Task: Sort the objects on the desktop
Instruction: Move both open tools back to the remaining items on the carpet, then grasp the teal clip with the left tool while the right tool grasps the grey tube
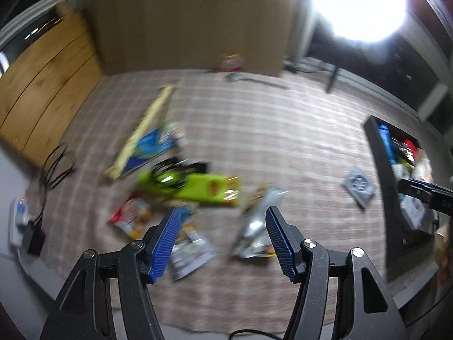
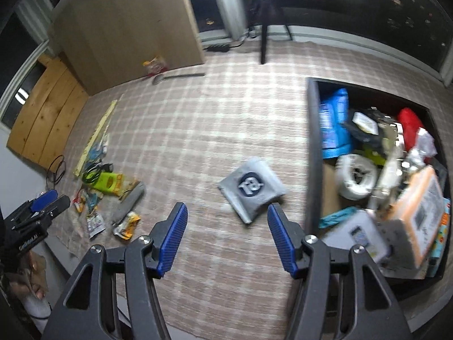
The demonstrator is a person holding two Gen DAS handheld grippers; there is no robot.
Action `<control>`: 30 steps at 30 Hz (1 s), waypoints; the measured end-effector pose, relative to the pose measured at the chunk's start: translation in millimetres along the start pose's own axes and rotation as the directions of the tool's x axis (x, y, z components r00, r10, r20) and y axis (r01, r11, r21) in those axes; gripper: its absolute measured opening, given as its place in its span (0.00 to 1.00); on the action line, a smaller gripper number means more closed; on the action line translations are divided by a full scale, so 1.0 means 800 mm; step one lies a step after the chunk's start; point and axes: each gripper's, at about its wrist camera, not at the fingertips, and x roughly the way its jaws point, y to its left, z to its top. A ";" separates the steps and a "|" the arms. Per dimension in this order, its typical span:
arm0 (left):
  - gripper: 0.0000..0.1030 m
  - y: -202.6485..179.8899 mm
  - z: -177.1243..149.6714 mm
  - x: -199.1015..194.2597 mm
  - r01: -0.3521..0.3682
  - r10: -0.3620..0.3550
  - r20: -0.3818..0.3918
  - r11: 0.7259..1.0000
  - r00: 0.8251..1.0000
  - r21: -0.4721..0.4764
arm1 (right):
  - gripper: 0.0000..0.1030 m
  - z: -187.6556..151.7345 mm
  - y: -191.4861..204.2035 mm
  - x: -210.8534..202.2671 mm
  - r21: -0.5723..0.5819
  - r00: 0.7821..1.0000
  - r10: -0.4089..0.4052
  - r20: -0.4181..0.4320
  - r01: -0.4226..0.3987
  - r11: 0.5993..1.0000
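right gripper (image 2: 227,216), jaws opening and empty, hangs nearest the grey pouch (image 2: 252,188) lying just ahead, beside the black bin (image 2: 312,153).

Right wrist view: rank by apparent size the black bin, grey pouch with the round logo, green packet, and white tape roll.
1. black bin, by far the largest.
2. grey pouch.
3. white tape roll.
4. green packet.

Pouch and tape roll look close, and the packet lies farther off, so true sizes may differ.

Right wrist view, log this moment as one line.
right claw: opening, empty | grey pouch: on checked cloth, just ahead | black bin: full, right | left claw: over snack pile
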 end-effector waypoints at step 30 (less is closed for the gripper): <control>0.52 0.071 -0.042 0.089 -0.025 0.024 -0.145 1.000 0.989 -0.005 | 0.56 -0.006 0.184 0.154 -0.057 0.950 0.123 -0.286 -0.144 0.988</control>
